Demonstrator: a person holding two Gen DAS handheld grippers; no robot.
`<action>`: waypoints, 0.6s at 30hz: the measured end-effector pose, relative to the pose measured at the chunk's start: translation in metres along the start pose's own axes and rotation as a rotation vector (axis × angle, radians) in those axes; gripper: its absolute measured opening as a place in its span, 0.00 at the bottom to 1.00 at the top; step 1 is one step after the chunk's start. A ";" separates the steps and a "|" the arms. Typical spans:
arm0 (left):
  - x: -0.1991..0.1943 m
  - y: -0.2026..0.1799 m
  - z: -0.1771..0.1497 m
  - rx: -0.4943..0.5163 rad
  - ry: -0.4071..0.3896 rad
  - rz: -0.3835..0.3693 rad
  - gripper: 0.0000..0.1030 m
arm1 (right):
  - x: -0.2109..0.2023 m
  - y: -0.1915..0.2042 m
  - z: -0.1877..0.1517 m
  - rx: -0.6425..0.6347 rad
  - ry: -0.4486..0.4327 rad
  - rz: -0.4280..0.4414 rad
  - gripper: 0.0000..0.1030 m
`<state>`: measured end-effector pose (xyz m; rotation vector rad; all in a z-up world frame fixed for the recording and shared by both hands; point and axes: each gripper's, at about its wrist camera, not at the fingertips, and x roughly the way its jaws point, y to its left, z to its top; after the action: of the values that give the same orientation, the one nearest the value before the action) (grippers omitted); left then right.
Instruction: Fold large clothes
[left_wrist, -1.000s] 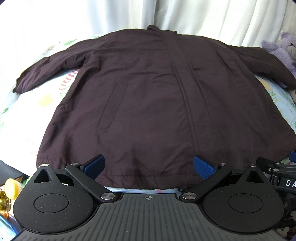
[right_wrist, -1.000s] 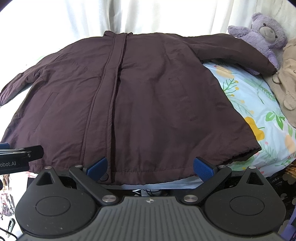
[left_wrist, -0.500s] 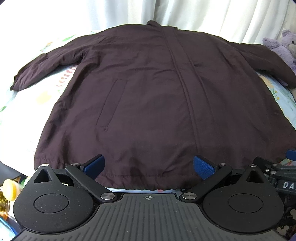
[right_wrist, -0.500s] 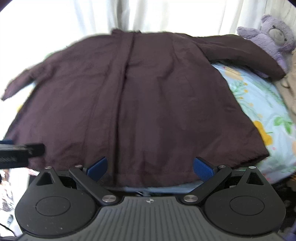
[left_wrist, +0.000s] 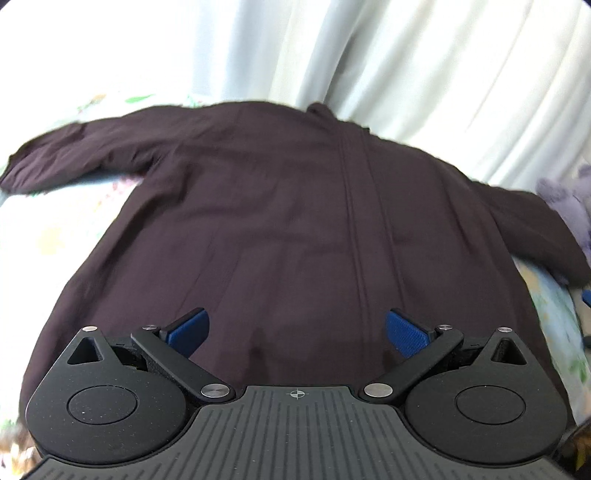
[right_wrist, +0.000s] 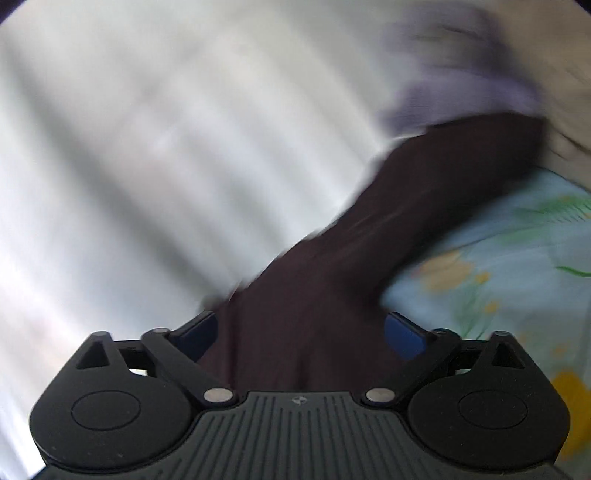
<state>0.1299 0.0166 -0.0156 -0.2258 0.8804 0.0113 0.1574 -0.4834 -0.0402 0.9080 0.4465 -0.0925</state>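
Observation:
A dark brown coat lies spread front up on a bed, both sleeves out to the sides. My left gripper hovers over its lower middle, blue pads wide apart and open, nothing pinched. The right wrist view is blurred by motion. It shows the coat's right sleeve running up and to the right. My right gripper is over the near end of that sleeve. Its jaws are closing, with brown fabric lying between the pads, which do not press on it.
A pale blue flowered sheet covers the bed and shows beside the sleeve. White curtains hang behind. A purple plush toy sits by the right cuff, a purple blur in the right wrist view.
The left gripper has moved forward over the coat, so the hem is now hidden. The right gripper has swung right and rolled, from the hem to the right sleeve, and its jaws have narrowed.

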 end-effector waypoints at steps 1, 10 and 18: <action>0.013 -0.003 0.007 0.006 0.005 0.012 1.00 | 0.010 -0.021 0.015 0.076 -0.026 -0.015 0.62; 0.114 -0.010 0.027 -0.012 0.067 0.149 1.00 | 0.075 -0.154 0.103 0.461 -0.243 -0.118 0.48; 0.140 0.013 0.021 -0.064 0.056 0.174 1.00 | 0.074 -0.075 0.117 0.143 -0.302 -0.188 0.12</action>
<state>0.2340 0.0216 -0.1124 -0.2093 0.9546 0.1958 0.2437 -0.6125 -0.0639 0.9715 0.2443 -0.4326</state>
